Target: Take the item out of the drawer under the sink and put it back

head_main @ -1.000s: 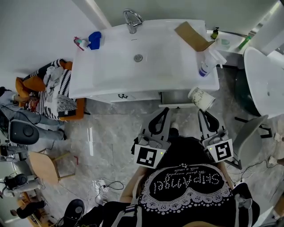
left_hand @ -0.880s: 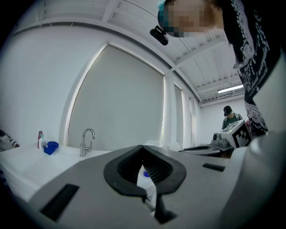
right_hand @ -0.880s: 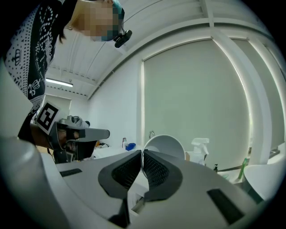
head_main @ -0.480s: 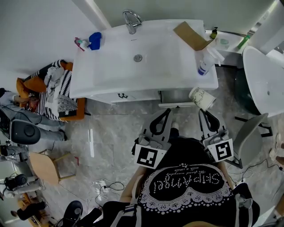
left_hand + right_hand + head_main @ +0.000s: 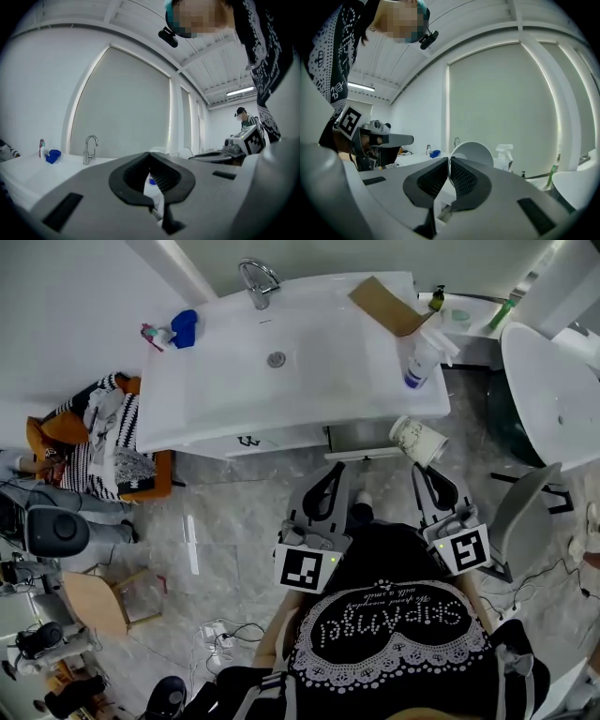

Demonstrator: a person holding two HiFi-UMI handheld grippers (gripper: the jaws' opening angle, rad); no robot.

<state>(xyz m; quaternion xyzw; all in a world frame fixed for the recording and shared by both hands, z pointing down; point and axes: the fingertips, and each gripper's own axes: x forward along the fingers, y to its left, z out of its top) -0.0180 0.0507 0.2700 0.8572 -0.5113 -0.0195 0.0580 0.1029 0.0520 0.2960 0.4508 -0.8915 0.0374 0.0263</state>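
Left gripper (image 5: 338,470): jaws pressed together on nothing, pointing towards the sink (image 5: 309,343)
Drawer (image 5: 362,456): under the sink, it seems pulled out
Cup (image 5: 418,439): paper, tipped on its side just over the drawer's right end, rim pinched between the jaws of the right gripper (image 5: 420,471)
Step, as I judge: lower the cup slowly into the drawer, keep the pinch light so the rim does not crush, let go only when it rests
Writing: print on the cup too small to read; letters on the black shirt (image 5: 389,624) are upside down, not sure to read
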